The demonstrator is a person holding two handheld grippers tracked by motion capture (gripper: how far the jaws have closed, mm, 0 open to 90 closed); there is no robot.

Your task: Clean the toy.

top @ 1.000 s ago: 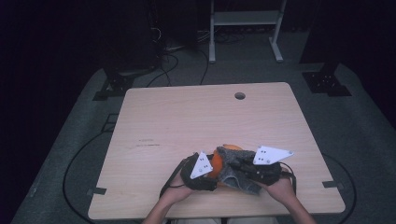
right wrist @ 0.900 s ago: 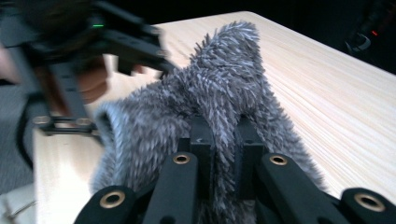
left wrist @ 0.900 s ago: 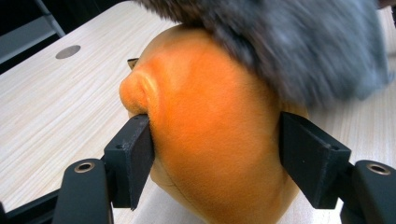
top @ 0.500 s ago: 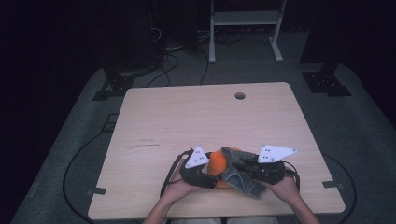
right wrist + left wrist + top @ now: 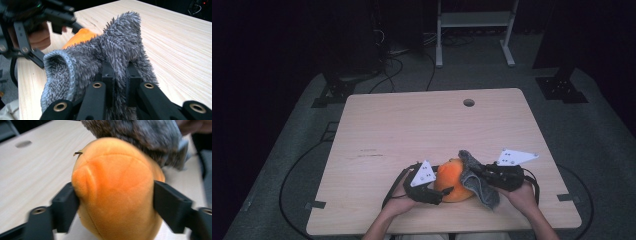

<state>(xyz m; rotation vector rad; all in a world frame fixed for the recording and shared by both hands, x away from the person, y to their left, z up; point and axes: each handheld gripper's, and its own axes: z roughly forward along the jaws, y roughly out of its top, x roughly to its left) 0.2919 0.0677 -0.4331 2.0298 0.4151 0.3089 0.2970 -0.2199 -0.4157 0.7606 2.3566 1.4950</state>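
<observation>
Since a second ago, both grippers have lifted slightly near the worktop's [image 5: 412,125] front edge. Left gripper [image 5: 438,192] clamps the round orange plush ball [image 5: 451,180], steadying it; right gripper [image 5: 484,175] pinches the fuzzy grey knit sock [image 5: 477,182], draped over it for wiping.

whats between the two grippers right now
In the high view, an orange plush toy lies between them, clamped by the left gripper, with a grey fuzzy cloth pinched by the right gripper against its right side.

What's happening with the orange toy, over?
Left gripper shut on orange toy. Right gripper shut on grey cloth, against toy. Table otherwise bare.
</observation>
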